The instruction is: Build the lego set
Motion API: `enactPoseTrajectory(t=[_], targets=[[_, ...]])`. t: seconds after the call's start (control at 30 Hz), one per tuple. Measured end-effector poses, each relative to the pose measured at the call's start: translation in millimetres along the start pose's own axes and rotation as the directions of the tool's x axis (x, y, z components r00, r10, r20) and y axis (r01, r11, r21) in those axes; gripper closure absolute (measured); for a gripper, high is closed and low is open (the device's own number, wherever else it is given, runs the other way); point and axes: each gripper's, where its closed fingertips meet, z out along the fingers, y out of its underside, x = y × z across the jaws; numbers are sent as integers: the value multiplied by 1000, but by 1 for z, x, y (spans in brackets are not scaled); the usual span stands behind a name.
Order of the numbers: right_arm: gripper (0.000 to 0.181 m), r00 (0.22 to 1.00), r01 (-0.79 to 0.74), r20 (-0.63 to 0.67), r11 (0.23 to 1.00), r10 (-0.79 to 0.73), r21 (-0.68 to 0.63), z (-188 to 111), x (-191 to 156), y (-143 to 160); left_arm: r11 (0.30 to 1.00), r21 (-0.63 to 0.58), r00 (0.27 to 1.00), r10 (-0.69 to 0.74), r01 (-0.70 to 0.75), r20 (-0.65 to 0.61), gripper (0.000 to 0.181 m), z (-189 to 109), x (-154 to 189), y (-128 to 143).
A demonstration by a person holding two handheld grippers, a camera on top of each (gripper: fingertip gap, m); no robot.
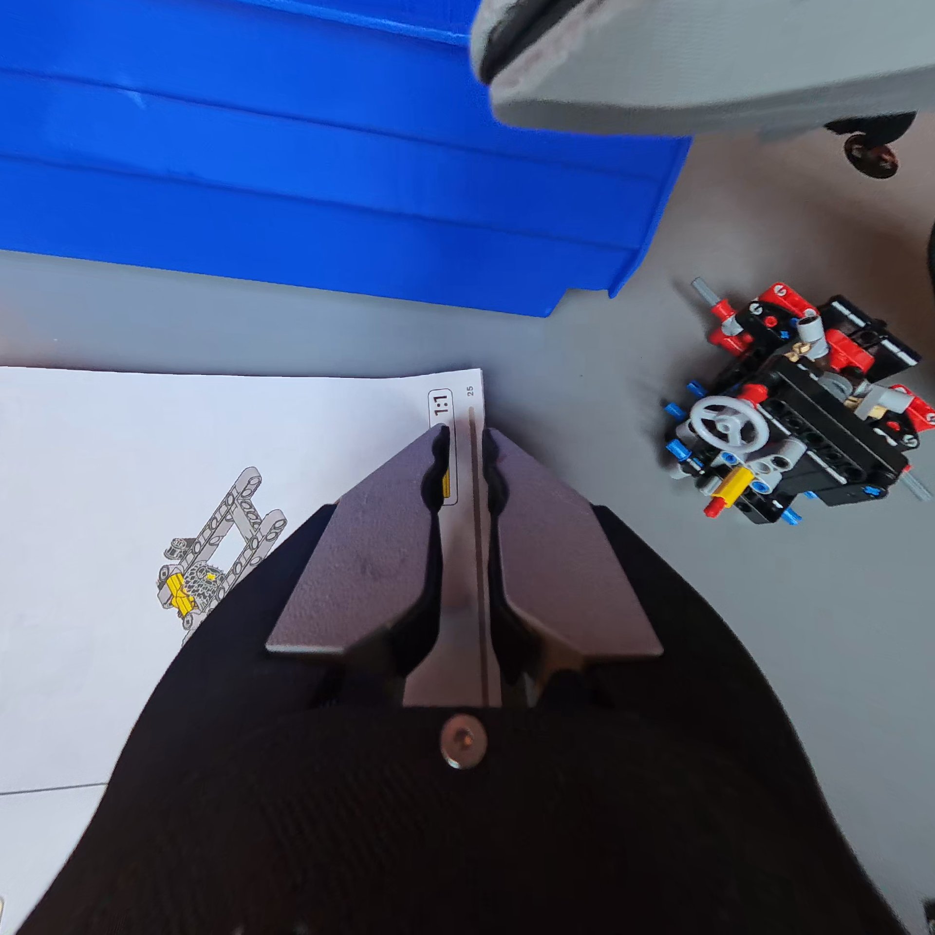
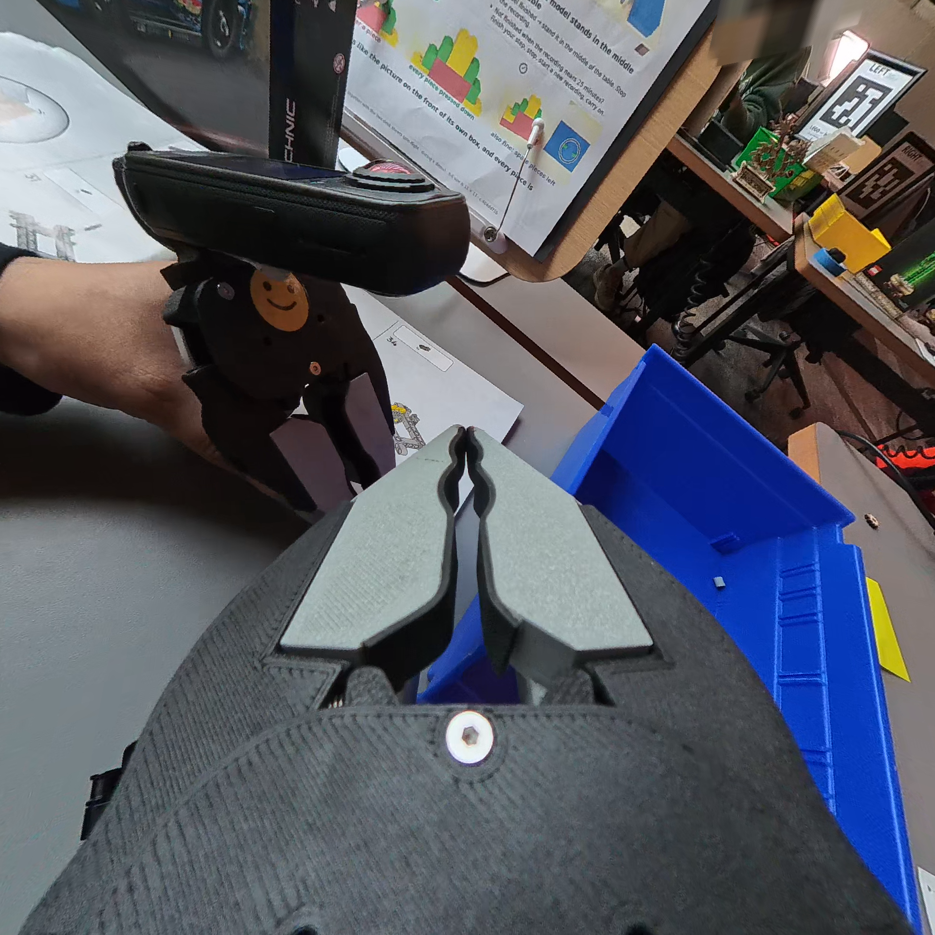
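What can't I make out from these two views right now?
- Blue bin contents: left wrist view shows only its outer wall; in the right wrist view the right gripper covers most of the inside.
- Lego model far side: faces away; absent from the right view.
- Instruction sheet: partly under the left gripper.

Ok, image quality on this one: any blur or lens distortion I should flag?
Left wrist view: the grey object at the top is smeared; the lego model is sharp. Right wrist view: wide-angle bending of the blue bin, and the box is slightly blurred.
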Motion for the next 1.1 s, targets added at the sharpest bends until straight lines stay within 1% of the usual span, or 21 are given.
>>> enactPoseTrajectory(t=[0.13,0.2,0.3,0.6,0.7,0.73,0.83,0.9,0.97,1.03,1.1], targets=[[181,1000,1,0,1000,-1,-1,0,0,0,1000,-11,1000,8,-7,7,172,1,0,1],[181,1000,2,1,1000,-2,-1,0,-1,0,1000,-14,1000,12,-12,6,178,2,0,2],[181,1000,0,0,1000,0,0,0,0,0,999,-26,1000,27,-26,6,181,3,2,3],[181,1000,2,8,1000,-2,-4,0,-2,1,999,-37,999,38,-38,10,181,4,3,6],[181,999,44,12,998,-43,-41,1,-2,9,999,-36,1000,30,-30,5,181,4,3,6],[181,998,53,23,997,-52,-55,1,-3,13,999,-37,1000,27,-27,4,181,4,3,6],[181,995,-3,101,994,13,-106,3,-6,20,999,-36,1000,18,-18,0,181,4,3,6],[181,990,74,127,984,-53,-163,3,-4,25,999,-35,1000,12,-12,-4,181,4,3,6],[181,964,232,176,955,-200,-184,1,-6,21,999,-33,1000,1,-2,-14,181,4,3,6],[181,892,419,258,892,-370,-170,0,-14,11,999,-31,999,-17,16,-30,181,4,3,6],[181,778,590,371,792,-507,-155,1,-25,13,999,-31,999,-33,31,-44,181,4,3,6]])
